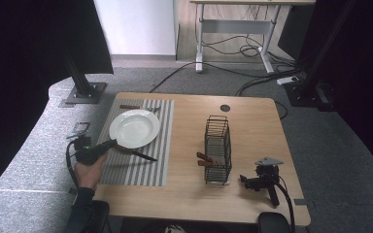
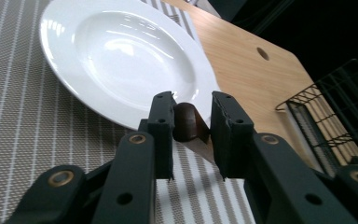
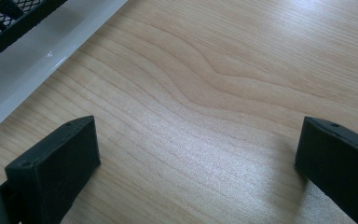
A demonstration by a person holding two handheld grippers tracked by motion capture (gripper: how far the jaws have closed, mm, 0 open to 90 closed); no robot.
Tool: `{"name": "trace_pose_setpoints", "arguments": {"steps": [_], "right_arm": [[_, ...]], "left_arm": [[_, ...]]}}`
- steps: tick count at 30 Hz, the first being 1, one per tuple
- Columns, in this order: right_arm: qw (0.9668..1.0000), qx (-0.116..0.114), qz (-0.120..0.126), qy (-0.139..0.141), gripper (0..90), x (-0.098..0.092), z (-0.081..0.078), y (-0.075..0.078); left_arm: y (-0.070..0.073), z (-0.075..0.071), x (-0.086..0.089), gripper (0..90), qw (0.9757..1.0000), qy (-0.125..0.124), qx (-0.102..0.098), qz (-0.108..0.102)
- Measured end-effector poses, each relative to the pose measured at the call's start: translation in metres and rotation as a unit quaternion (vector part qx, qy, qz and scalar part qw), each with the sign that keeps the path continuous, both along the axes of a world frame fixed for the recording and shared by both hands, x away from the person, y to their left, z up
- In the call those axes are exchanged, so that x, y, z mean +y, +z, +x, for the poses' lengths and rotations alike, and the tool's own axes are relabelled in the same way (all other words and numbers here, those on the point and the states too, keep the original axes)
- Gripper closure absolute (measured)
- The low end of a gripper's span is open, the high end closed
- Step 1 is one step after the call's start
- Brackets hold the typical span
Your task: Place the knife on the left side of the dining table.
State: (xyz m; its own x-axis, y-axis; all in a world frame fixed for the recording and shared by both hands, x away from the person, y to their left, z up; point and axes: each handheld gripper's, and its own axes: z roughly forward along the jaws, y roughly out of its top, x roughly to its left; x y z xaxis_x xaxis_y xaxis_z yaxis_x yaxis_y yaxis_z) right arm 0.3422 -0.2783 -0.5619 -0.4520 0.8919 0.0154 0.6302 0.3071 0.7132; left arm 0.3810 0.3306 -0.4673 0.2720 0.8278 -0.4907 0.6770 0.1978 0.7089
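Observation:
My left gripper (image 1: 113, 143), held in a hand at the table's left, points at the near rim of a white plate (image 1: 135, 127) on a striped placemat (image 1: 136, 167). In the left gripper view its jaws (image 2: 193, 101) stand a little apart around the brown handle of a knife (image 2: 186, 122); the handle lies loosely between them by the plate (image 2: 121, 51). The knife's dark blade (image 1: 144, 156) runs right across the mat. My right gripper (image 1: 245, 180) rests on the table at the right, wide open (image 3: 198, 140) over bare wood.
A black wire rack (image 1: 218, 148) stands mid-table on a white tray (image 3: 51, 51), with brown-handled cutlery (image 1: 204, 159) poking out. Another brown-handled utensil (image 1: 132, 107) lies beyond the plate. A round hole (image 1: 225, 108) sits near the table's far edge.

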Motion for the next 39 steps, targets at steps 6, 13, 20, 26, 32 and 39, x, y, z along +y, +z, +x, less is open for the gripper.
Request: {"name": "trace_pose_setpoints", "arguments": {"steps": [6,13,20,26,32,39], "right_arm": [[1.0000,0.000,0.000,0.000,0.0,0.000,0.000,0.000],[1.0000,0.000,0.000,0.000,0.0,0.000,0.000,0.000],[1.0000,0.000,0.000,0.000,0.0,0.000,0.000,0.000],[1.0000,0.000,0.000,0.000,0.0,0.000,0.000,0.000],[1.0000,0.000,0.000,0.000,0.0,0.000,0.000,0.000],[1.0000,0.000,0.000,0.000,0.0,0.000,0.000,0.000]], "left_arm": [[-0.008,0.002,0.003,66.8,0.9999,0.009,-0.001,0.014],[-0.023,0.003,0.010,64.1,0.9998,0.020,-0.001,0.002],[-0.044,0.005,0.020,61.4,0.9994,0.032,0.003,-0.016],[-0.063,0.007,0.030,59.1,0.9989,0.035,0.022,-0.019],[-0.076,0.006,0.032,59.9,0.9984,0.045,0.026,-0.023],[-0.078,0.007,0.030,58.7,0.9987,0.043,0.026,0.006]]}}
